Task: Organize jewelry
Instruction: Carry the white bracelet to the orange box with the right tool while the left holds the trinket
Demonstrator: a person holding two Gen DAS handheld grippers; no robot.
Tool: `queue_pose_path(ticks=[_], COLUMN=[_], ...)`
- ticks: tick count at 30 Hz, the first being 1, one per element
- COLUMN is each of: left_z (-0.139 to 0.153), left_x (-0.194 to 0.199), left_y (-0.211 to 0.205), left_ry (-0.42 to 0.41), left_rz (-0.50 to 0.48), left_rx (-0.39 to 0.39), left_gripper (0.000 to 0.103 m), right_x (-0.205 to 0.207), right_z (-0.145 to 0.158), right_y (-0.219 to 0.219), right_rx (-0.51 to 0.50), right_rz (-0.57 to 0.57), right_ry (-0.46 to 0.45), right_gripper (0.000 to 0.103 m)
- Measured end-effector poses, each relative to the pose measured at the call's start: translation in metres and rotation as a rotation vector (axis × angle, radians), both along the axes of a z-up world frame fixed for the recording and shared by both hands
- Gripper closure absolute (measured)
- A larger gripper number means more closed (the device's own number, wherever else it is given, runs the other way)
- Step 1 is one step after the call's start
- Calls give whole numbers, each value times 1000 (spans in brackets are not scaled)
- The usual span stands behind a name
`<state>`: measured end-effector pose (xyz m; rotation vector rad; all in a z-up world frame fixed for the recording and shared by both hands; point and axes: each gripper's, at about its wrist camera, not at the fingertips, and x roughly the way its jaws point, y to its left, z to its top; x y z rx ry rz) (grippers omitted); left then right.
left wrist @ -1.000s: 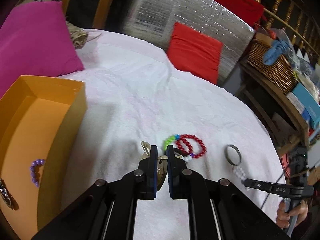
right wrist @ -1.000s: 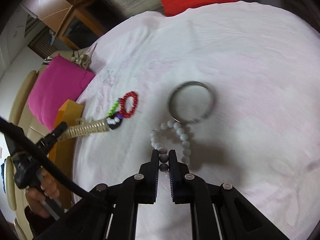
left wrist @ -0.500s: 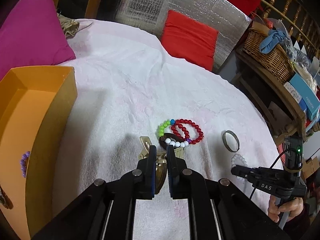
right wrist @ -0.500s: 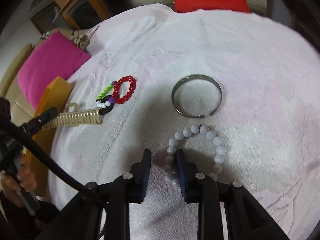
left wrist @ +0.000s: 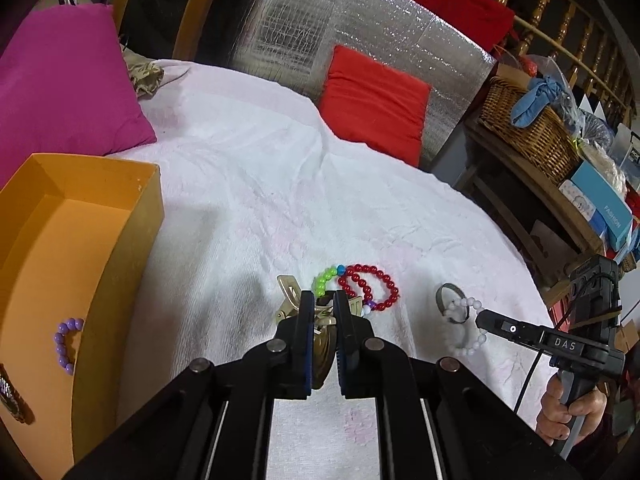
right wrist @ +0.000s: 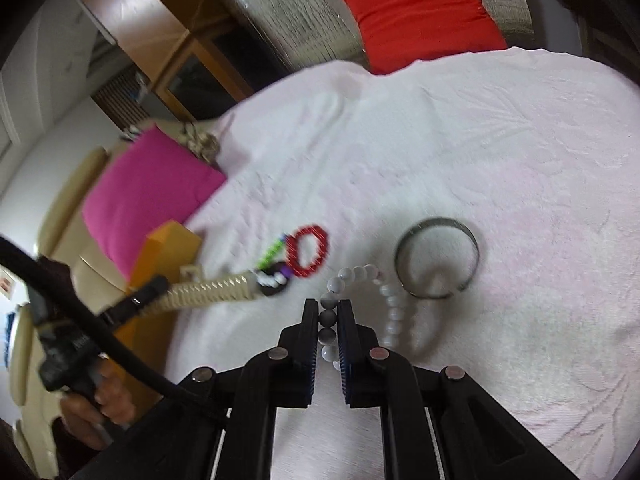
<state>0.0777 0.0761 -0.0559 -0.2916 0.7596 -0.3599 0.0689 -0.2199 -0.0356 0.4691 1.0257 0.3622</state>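
Left tool [left wrist: 323,299] pinching gold ribbed hair clip [right wrist: 208,294] lengthwise, right tool [right wrist: 329,307] pinching white bead bracelet [right wrist: 390,312], loop drooping ahead

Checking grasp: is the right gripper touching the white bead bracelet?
Touching. Right wrist view: right gripper is closed on beads of the white bead bracelet.

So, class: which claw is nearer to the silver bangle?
Right. The right claw, shut on the white bead bracelet, sits just beside the silver bangle. The left claw, shut on the gold hair clip, is farther, past the red bead bracelet.
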Motion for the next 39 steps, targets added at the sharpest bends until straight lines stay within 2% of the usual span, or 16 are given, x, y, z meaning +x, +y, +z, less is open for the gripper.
queue_pose_path(ticks=[10,19,22,30,39], left_z=[11,27,31,25,33], left_x=[-12,-35,-44,-58,-70], left_y=[-6,-7,-4,14,22], left_ry=[-51,-113,-138,-115,-156], left_rz=[-16,-1,18,91,139], left_rx=[-6,-15,9,46,94], left_gripper=[94,94,94,94,94], right_x=[-4,-10,-12,-13,-14], right_z=[18,33,37,41,38], right_y=[-10,0,10,35,54], right_rx=[123,146,156,159,140], right_rz=[-40,-20,-5,25,43], right_ry=[-68,-104,-114,-118,-118], right_gripper=[92,92,92,92,92])
